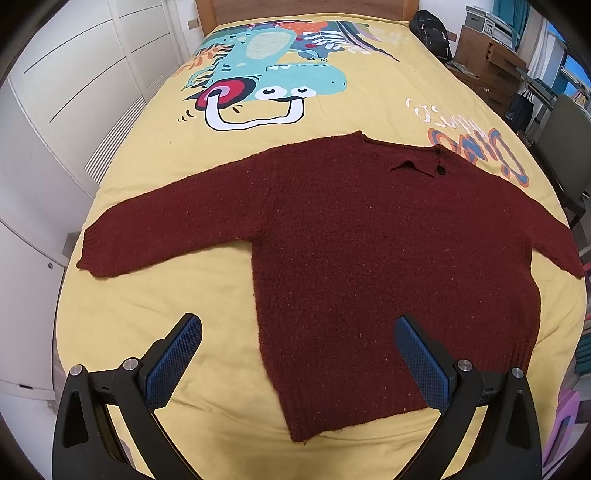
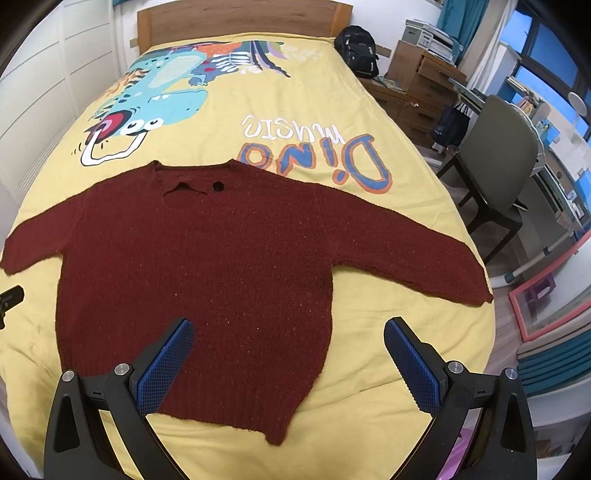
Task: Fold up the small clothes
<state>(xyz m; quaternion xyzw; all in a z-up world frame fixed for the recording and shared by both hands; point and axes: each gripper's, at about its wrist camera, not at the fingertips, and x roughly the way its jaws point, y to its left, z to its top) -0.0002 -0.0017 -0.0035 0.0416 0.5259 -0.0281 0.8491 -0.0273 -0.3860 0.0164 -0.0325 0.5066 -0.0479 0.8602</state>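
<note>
A dark red knit sweater (image 1: 369, 240) lies flat on the yellow bedspread (image 1: 166, 314), both sleeves spread out, neck away from me, hem toward me. It also shows in the right wrist view (image 2: 207, 258). My left gripper (image 1: 297, 332) is open and empty, held above the hem's left corner. My right gripper (image 2: 288, 336) is open and empty, held above the hem's right corner. The left gripper's tip (image 2: 11, 295) shows at the left edge of the right wrist view.
The bedspread (image 2: 332, 129) has a dinosaur print and "Dino music" lettering. A wooden headboard (image 2: 240, 22) stands at the far end. A white wardrobe (image 1: 55, 110) is on the left. A chair (image 2: 498, 166), a desk and drawers stand on the right.
</note>
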